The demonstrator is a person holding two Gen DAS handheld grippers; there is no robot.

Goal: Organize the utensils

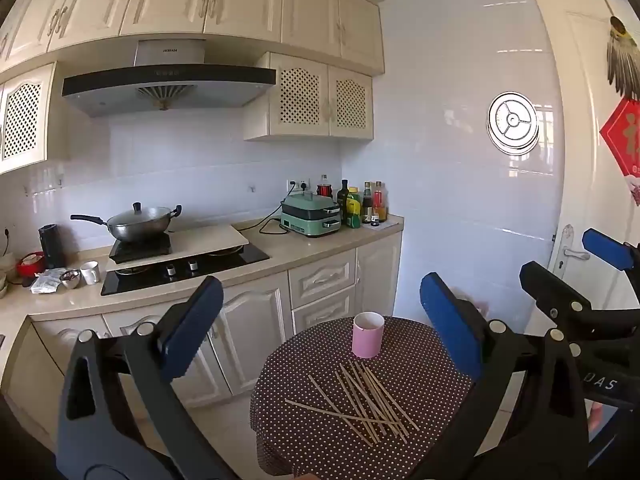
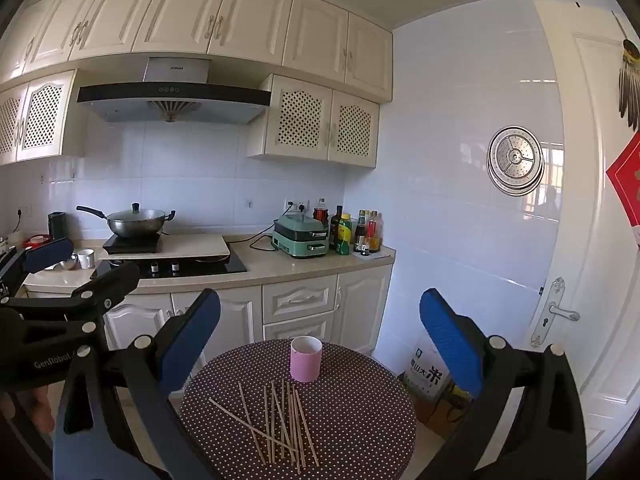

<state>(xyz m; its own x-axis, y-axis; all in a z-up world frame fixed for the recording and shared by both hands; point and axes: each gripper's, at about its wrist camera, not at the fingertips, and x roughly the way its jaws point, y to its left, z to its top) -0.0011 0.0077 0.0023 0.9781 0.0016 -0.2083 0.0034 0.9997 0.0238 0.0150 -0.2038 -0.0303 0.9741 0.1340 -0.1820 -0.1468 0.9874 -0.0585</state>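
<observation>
Several thin wooden sticks [image 1: 362, 402] lie scattered and crossing on a round table with a brown polka-dot cloth [image 1: 424, 364]. They also show in the right wrist view [image 2: 280, 420]. A pink cup [image 1: 368, 335] stands upright and empty behind them; the right wrist view shows it too [image 2: 306, 359]. My left gripper [image 1: 320, 332] is open and empty, held above and short of the table. My right gripper [image 2: 320, 340] is open and empty, at a similar height. Each gripper shows at the edge of the other's view.
Cream kitchen cabinets and a counter [image 1: 312, 248] run behind the table, with a hob, a wok [image 1: 138, 222], a green appliance [image 1: 310, 214] and bottles. A white door [image 2: 592, 280] is at the right. A rice bag [image 2: 430, 372] stands on the floor by the wall.
</observation>
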